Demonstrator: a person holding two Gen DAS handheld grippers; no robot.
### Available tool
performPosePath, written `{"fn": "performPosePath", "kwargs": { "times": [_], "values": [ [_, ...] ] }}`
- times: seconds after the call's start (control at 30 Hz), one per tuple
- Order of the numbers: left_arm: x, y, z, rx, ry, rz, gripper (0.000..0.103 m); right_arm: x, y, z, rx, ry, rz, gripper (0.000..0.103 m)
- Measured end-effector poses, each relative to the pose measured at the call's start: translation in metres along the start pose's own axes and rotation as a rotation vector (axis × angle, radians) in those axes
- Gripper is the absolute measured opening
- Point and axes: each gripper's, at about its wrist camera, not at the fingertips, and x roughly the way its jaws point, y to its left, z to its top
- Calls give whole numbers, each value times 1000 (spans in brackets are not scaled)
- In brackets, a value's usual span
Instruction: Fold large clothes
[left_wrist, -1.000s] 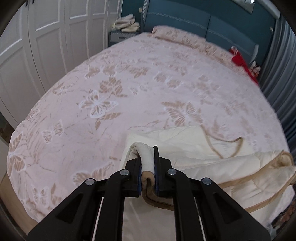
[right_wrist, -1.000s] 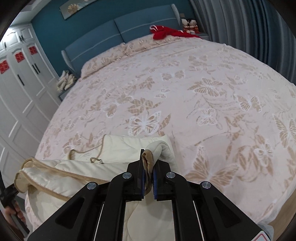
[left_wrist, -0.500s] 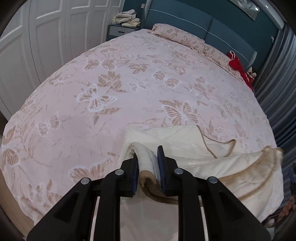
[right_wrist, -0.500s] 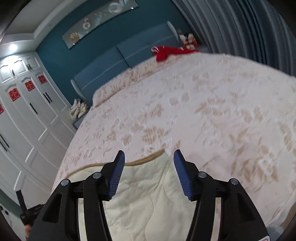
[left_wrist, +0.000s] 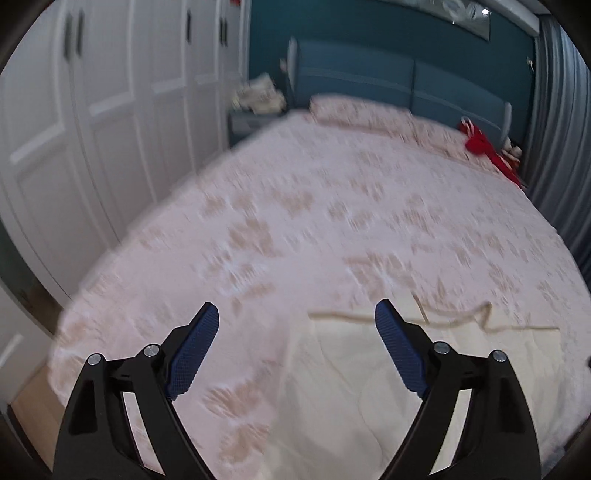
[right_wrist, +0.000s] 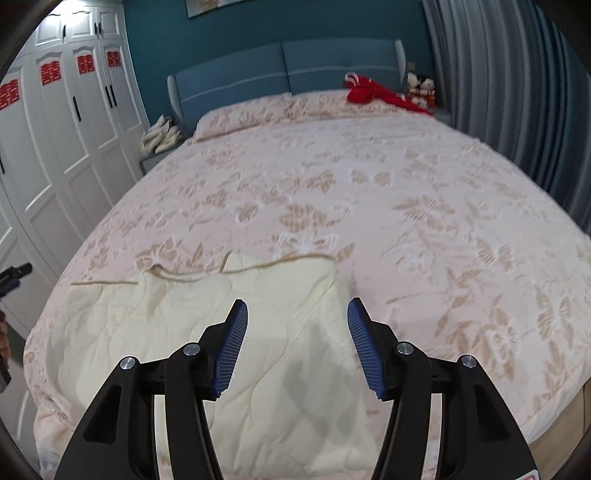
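Note:
A cream quilted garment with tan edging (right_wrist: 280, 343) lies flat at the near end of the bed; it also shows in the left wrist view (left_wrist: 369, 387), blurred. My right gripper (right_wrist: 296, 314) is open and empty, raised above the garment's right part. My left gripper (left_wrist: 297, 319) is open and empty, above the garment's left edge and the bedspread beside it. Neither gripper touches the cloth.
The bed (right_wrist: 406, 206) has a pink butterfly bedspread and a blue headboard (right_wrist: 288, 77). A red cloth (right_wrist: 373, 92) lies by the pillows. White wardrobes (left_wrist: 92, 110) stand to the left, grey curtains (right_wrist: 517, 92) to the right. A nightstand with folded items (right_wrist: 160, 138) sits beside the headboard.
Both grippers held folded edges of the garment a second ago. Both have opened, let go and lifted back; the garment now lies flat.

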Motion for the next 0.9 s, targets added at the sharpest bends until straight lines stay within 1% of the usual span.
{"fn": "performPosePath", "kwargs": {
  "times": [0.03, 0.1, 0.23, 0.33, 0.4, 0.43, 0.5, 0.53, 0.6, 0.67, 0.73, 0.77, 0.9],
  "values": [
    [16, 3, -4, -21, 62, -40, 84, 8, -1, 0, 9, 17, 4, 56],
    [39, 7, -10, -57, 136, -64, 84, 22, -3, 0, 24, 50, 6, 56],
    [76, 9, -17, -92, 227, -129, 84, 53, -7, 8, 45, 93, -15, 56],
    [97, 5, -18, -103, 274, -137, 80, 74, -12, 15, 72, 117, -24, 56],
    [107, 2, -18, -103, 293, -137, 69, 89, -14, 19, 89, 137, -31, 56],
    [112, 2, -17, -104, 302, -141, 65, 94, -15, 20, 95, 147, -32, 56],
    [121, 0, -15, -109, 325, -152, 49, 109, -17, 20, 115, 184, -29, 56],
    [124, -1, -14, -107, 333, -150, 45, 116, -17, 19, 118, 203, -28, 55],
    [130, -5, -14, -98, 346, -153, 24, 123, -16, 18, 112, 221, -22, 41],
    [132, -6, -13, -91, 343, -152, 14, 128, -13, 19, 92, 238, -21, 16],
    [130, -6, -10, -86, 317, -145, 10, 128, -11, 23, 75, 234, -14, 9],
    [126, -7, -7, -83, 298, -144, 9, 126, -9, 26, 62, 223, -19, 7],
    [112, -10, 14, -82, 219, -142, 8, 112, -1, 49, 40, 139, -16, 6]
  ]
}}
